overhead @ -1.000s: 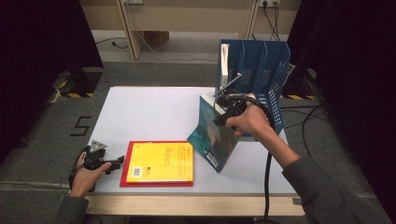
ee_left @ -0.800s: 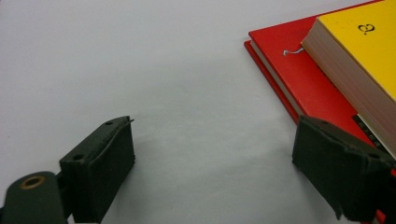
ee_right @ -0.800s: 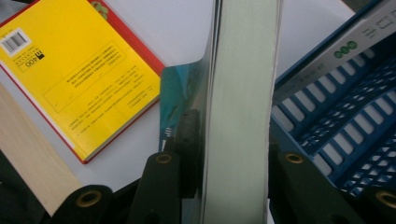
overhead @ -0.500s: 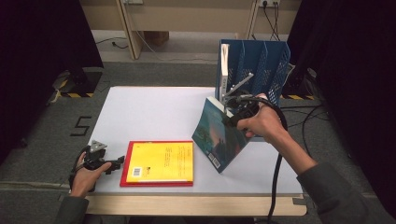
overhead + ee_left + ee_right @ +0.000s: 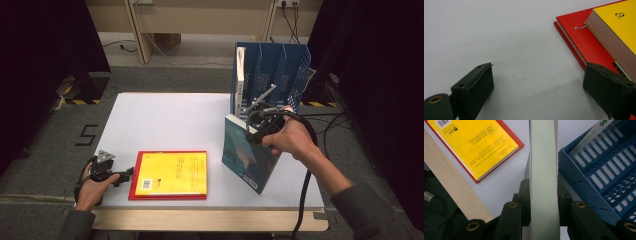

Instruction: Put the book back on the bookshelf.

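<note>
Beside the blue slotted plastic file rack point(image 5: 280, 70), right tongs point(image 5: 257, 131) clamp the stiff, weighty teal book point(image 5: 245, 155) across its page block; left tongs point(image 5: 537, 92), just opening, stand apart, empty.

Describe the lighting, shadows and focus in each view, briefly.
High view: the white table is evenly lit, the surroundings dark, and the picture is slightly soft. Left gripper view: soft shadows lie under the left gripper, and the yellow book is fairly sharp. Right gripper view: the teal book page edge looks pale and featureless; the blue rack is sharp.
</note>
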A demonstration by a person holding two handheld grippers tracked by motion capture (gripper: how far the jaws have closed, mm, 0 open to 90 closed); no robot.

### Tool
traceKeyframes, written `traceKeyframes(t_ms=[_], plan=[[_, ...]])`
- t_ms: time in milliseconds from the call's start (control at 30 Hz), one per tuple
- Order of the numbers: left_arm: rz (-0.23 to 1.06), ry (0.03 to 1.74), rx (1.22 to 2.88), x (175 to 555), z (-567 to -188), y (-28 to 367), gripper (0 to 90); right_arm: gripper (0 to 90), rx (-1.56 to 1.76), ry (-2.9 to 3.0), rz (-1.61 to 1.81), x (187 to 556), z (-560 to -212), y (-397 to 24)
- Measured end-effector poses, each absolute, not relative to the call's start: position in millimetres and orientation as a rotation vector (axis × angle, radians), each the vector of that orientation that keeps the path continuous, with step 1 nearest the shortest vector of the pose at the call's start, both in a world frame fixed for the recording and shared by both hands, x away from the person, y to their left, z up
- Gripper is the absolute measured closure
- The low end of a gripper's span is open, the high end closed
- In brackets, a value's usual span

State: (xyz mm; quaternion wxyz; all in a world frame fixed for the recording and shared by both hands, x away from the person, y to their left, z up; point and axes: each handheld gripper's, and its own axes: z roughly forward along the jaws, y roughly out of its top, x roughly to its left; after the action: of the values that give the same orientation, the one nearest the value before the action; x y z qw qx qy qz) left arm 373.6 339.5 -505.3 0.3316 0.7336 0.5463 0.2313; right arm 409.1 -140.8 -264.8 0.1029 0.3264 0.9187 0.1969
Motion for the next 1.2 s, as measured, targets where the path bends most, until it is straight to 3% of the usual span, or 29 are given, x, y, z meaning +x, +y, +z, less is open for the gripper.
traceKeyframes(t_ms=[667, 1200], plan=[[0.603, 1.427, 1.918, 373.7, -505.5, 339.2, 7.7, 67.5, 1.105, 2.755, 0.491, 433.3, -287.3, -125.3], [0.602, 1.425, 1.919, 374.0, -505.5, 339.1, 7.5, 73.0, 1.038, 2.739, 0.532, 426.7, -281.4, -134.3]])
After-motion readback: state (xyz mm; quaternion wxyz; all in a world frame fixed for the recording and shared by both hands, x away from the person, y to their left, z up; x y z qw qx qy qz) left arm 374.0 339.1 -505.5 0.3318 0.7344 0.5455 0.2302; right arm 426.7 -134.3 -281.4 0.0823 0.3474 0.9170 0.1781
